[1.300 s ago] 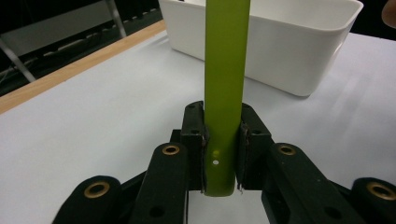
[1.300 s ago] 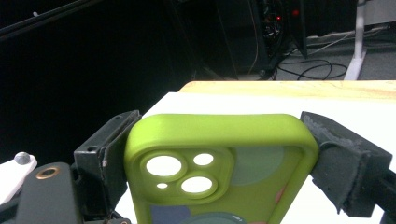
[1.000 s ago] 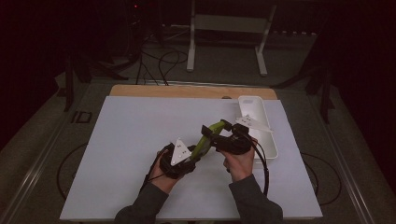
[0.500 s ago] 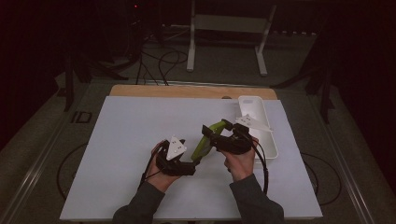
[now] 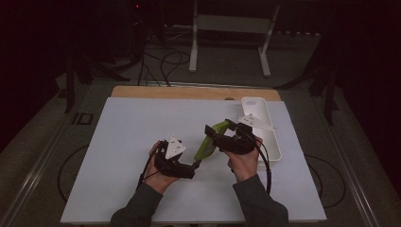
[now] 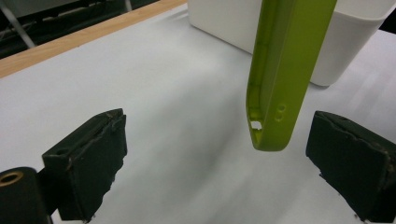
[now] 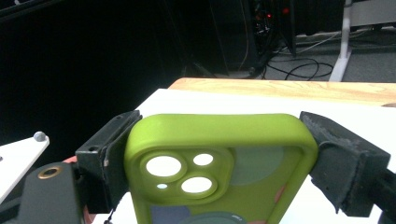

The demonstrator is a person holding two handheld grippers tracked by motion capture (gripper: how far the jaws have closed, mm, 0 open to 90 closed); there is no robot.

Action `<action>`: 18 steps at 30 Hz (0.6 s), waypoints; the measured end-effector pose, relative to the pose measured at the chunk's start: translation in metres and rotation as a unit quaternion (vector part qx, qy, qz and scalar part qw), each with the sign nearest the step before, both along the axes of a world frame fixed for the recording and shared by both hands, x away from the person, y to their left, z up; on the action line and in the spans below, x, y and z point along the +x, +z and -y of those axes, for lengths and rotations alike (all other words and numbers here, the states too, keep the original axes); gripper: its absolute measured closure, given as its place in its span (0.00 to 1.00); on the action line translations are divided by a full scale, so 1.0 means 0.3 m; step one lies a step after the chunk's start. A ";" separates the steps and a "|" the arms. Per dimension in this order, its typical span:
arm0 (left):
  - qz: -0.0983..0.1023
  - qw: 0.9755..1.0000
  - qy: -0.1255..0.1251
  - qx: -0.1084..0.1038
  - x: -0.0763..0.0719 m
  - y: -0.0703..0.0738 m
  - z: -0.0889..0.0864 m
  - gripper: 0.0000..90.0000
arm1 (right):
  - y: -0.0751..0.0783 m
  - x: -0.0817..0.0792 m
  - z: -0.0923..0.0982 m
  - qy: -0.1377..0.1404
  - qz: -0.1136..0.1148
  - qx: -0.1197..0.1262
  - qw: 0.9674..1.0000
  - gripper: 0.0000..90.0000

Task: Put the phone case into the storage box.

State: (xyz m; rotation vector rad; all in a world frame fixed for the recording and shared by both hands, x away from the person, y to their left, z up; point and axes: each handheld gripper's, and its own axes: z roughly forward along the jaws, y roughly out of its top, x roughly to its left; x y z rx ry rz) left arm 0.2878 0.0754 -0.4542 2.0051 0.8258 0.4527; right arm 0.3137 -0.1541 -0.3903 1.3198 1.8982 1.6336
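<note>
Green phone case (image 7: 224, 172) clamped between hand-held gripper (image 7: 219, 163) jaws.

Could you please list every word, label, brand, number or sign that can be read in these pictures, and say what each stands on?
None: no readable text anywhere.
Green phone case: camera cut-outs and plain coloured shapes, no lettering.
White tray: blank.
Grey plates on the left gripper and right gripper: no markings legible.
Black object on the floor left of the table: too small and dark to read.
</note>
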 end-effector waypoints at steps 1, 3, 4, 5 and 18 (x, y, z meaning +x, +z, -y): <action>-0.001 1.000 0.000 0.000 0.000 0.000 -0.001 0.05 | 0.001 0.001 -0.001 0.000 0.000 0.000 1.000 0.17; -0.002 1.000 0.000 0.000 0.000 0.001 -0.002 0.04 | 0.001 0.002 -0.001 0.000 -0.001 -0.001 1.000 0.18; -0.003 1.000 -0.001 0.000 0.000 0.001 -0.005 0.03 | 0.003 0.004 -0.002 0.000 0.000 -0.003 1.000 0.18; -0.003 1.000 -0.001 0.001 0.000 0.001 -0.007 0.03 | 0.004 0.005 -0.002 0.000 -0.001 -0.003 1.000 0.17; -0.002 1.000 0.000 -0.012 0.005 0.022 -0.049 0.02 | 0.017 0.023 0.005 -0.003 -0.007 -0.007 1.000 0.17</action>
